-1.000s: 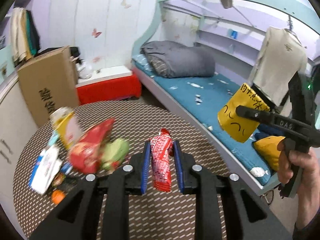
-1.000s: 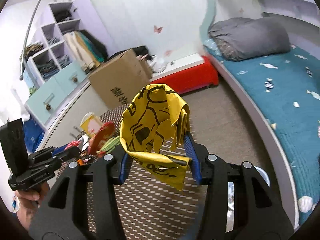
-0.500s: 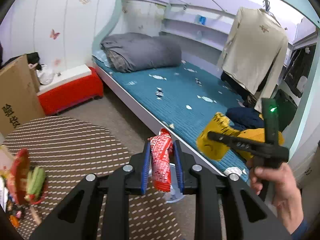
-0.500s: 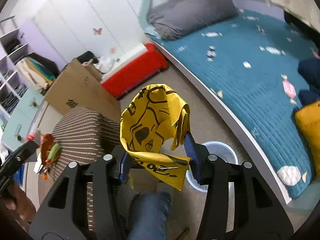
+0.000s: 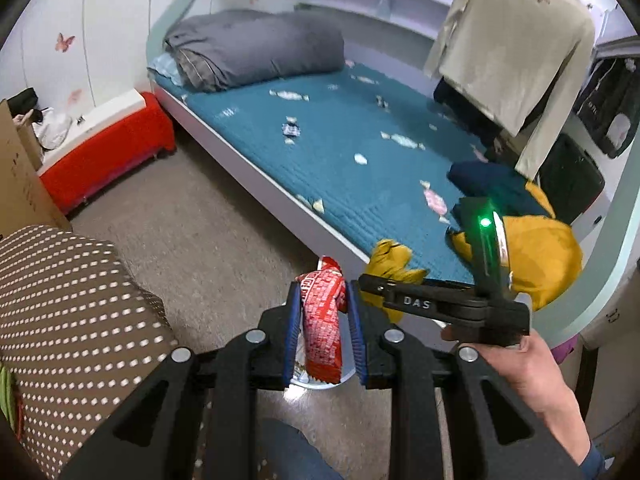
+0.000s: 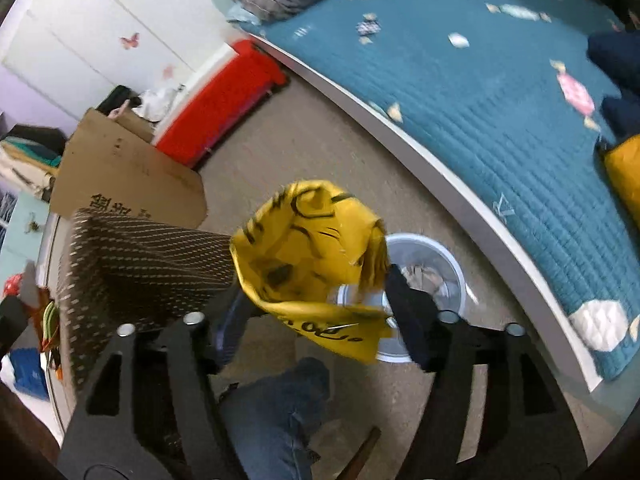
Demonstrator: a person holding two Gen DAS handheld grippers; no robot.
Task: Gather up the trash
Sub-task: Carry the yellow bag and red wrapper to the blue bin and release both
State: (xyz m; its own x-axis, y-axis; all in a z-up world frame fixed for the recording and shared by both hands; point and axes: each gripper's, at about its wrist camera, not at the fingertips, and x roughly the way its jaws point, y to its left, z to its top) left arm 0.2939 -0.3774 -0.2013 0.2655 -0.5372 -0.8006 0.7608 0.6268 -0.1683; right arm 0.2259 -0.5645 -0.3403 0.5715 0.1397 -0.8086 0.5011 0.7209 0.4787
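My left gripper [image 5: 323,332] is shut on a red snack wrapper [image 5: 322,320] and holds it over the floor, right above a white waste bin [image 5: 316,380] that is mostly hidden behind it. My right gripper [image 6: 316,316] has spread wide, and the yellow wrapper with black print [image 6: 312,256] hangs loosely between its fingers, above the white bin [image 6: 448,264]. In the left wrist view the right gripper [image 5: 370,280] shows with the yellow wrapper [image 5: 390,264] at its tip. More wrappers [image 6: 44,312] lie on the dotted brown table [image 6: 132,264].
A bed with a teal cover [image 5: 360,152] and white frame runs along the right. A red box [image 5: 104,152] and a cardboard box [image 6: 124,176] stand on the floor behind the table. My knee in jeans [image 6: 276,412] is below the grippers.
Both grippers have swung from the table down towards the bin by the bed. The right gripper's jaws have opened wide, and the yellow wrapper now sits loose and tilted.
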